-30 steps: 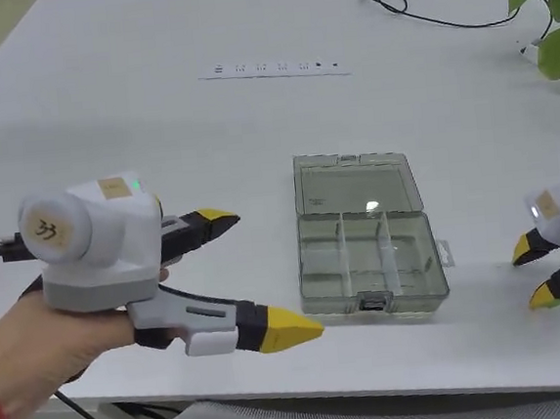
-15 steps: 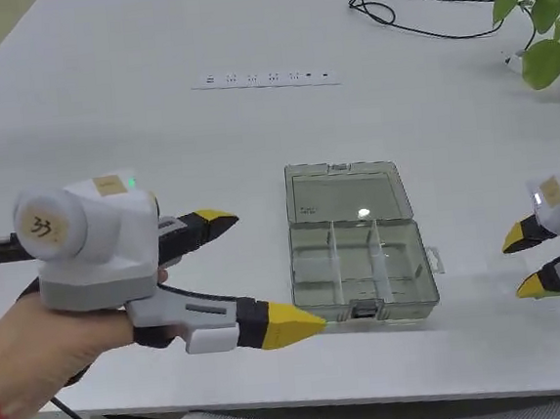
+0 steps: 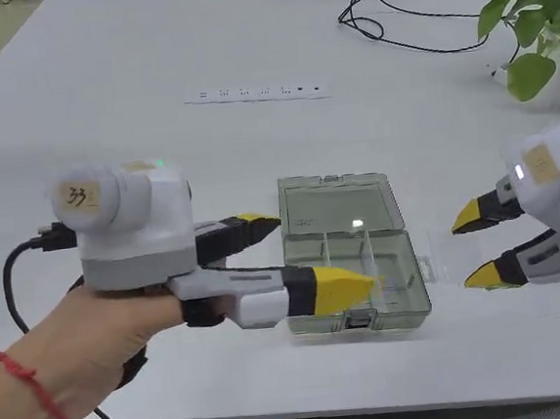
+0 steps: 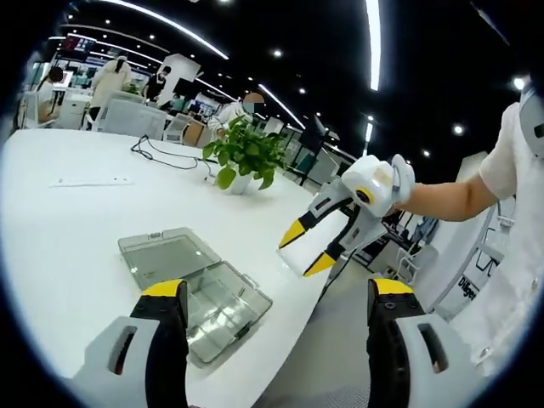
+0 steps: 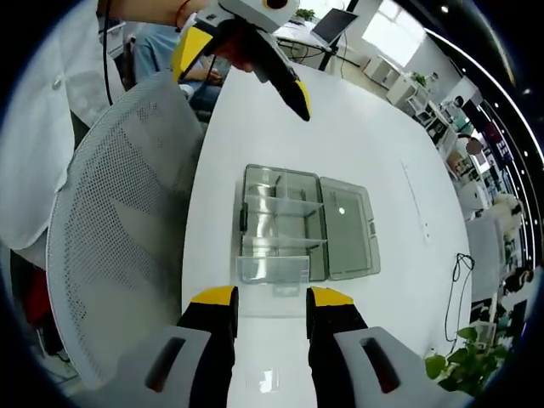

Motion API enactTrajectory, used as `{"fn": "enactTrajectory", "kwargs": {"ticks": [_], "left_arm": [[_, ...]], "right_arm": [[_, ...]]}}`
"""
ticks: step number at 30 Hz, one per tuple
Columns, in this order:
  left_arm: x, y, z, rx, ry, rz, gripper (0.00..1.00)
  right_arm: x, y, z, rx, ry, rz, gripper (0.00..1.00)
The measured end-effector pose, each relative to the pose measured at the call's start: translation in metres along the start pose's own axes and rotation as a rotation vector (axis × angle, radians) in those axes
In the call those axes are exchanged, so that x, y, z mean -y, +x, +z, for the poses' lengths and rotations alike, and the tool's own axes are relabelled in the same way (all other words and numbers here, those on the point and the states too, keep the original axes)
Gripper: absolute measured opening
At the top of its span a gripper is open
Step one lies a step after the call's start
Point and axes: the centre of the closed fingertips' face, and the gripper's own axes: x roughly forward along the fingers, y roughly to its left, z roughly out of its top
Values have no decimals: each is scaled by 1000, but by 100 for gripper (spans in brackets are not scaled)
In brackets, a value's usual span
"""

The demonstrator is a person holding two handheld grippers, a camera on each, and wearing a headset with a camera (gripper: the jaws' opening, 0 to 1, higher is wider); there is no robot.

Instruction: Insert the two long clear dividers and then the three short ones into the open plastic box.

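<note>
The open plastic box [image 3: 399, 309] lay on the white counter [image 3: 137, 144], lid flat behind it, with two long dividers [image 5: 280, 205] apparently standing upright inside. Clear flat pieces, probably the short dividers [image 5: 272, 269], lay just beside its right wall. The right claw [image 3: 464, 252] hovered near them, jaws apart and empty. It should pinch one piece by its edge. The left claw [image 3: 320, 251], spread wide and empty, hung over the box's near corner and could steady it.

open clear plastic box [image 3: 338, 204], two long dividers [image 5: 282, 205] seated inside; short dividers [image 5: 274, 269] flat on the table just ahead of the right jaws.
</note>
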Motion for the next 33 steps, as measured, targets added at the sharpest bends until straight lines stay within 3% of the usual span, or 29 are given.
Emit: {"fn": "enactTrajectory", "kwargs": {"ticks": [9,10,13,15,18,22,33], "left_arm": [[9,21,-9,-10,-230,-20,67],[11,23,-11,-18,-267,-28,65],[14,28,-14,-19,-299,-35,53],[17,32,-18,-34,-370,-38,48],[20,37,-18,-22,-429,-57,37],[22,42,-21,-31,-459,-65,24],[24,47,-26,-52,-473,-87,6]], "right_arm": [[-7,-11,44,30,-36,-25,33],[-8,-12,46,31,-42,-28,33],[-10,-13,54,38,-39,-29,33],[-11,-13,58,36,-47,-33,33],[-15,-13,62,33,-60,-32,33],[-18,-13,66,27,-71,-31,33],[-23,-13,70,24,-71,-27,33]]}}
